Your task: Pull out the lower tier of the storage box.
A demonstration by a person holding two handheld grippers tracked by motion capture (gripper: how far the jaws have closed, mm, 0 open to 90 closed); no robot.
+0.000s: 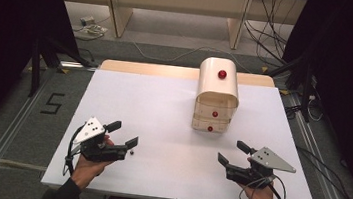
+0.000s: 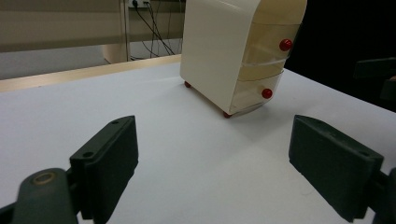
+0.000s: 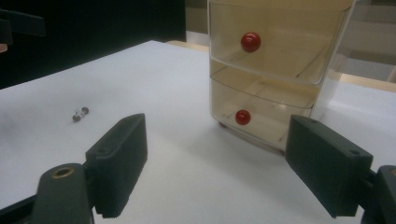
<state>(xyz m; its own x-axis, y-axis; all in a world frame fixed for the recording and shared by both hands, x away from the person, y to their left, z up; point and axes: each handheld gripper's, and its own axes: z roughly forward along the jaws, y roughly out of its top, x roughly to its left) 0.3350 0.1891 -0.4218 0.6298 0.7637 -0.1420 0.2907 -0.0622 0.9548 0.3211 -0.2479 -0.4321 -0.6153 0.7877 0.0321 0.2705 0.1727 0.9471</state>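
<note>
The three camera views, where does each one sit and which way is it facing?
High view: above the person's side, looking down on the white table; both hands and grippers show.
Left gripper view: rides the left gripper, facing the drawer unit side-on past open jaws.
Right gripper view: rides the right gripper, facing the drawer fronts; open jaws.
All share the drawer unit.

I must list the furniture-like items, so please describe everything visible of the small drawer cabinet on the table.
The drawer cabinet is a cream, plastic-looking shell with a rounded top, standing upright on small red feet on the far part of the white table. Its translucent drawers look shut, each with a round red knob. What lies inside cannot be told. Nothing but the table touches it.
</note>
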